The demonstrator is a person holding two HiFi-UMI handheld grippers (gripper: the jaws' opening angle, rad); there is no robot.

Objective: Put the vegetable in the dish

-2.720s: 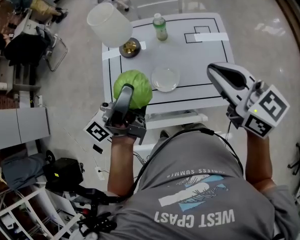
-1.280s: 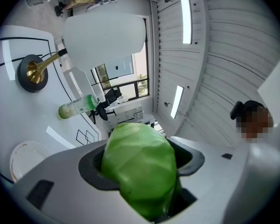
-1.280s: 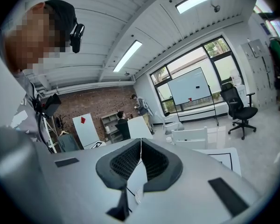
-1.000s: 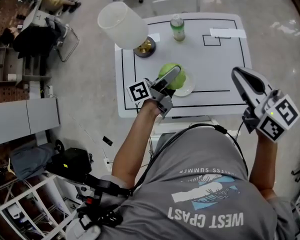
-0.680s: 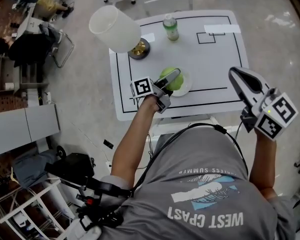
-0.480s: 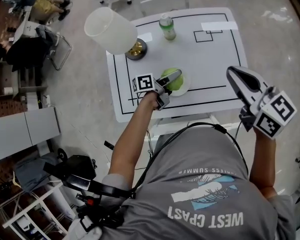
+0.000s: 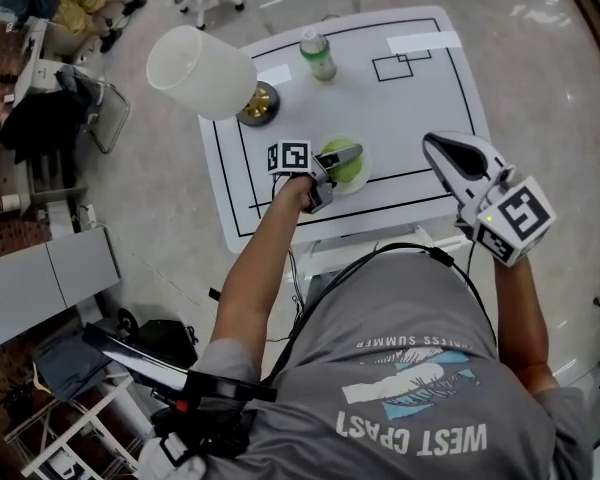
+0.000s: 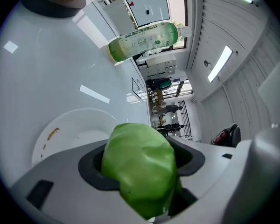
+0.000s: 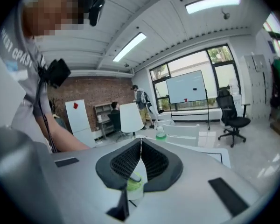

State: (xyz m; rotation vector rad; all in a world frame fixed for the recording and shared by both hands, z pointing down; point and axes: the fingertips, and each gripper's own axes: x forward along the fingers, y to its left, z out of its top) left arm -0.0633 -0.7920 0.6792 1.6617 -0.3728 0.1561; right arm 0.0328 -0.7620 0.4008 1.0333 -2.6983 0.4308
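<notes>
A green cabbage (image 7: 340, 166) is clamped between the jaws of my left gripper (image 7: 347, 157), right over the shallow clear dish (image 7: 363, 175) near the table's front edge. In the left gripper view the cabbage (image 8: 139, 169) fills the gap between the jaws, and the dish (image 8: 70, 127) lies just beneath it; whether they touch I cannot tell. My right gripper (image 7: 437, 146) hangs at the table's front right corner, jaws closed together with nothing held, and points toward the dish.
A lamp with a white shade (image 7: 200, 71) and brass base (image 7: 259, 103) stands at the table's back left. A green-labelled bottle (image 7: 318, 56) stands at the back middle. Black lines and white tape (image 7: 423, 42) mark the white tabletop (image 7: 410, 118).
My left gripper has carried the cabbage from the table's near edge out and down onto the dish. The right gripper has sunk a little and stays shut.
</notes>
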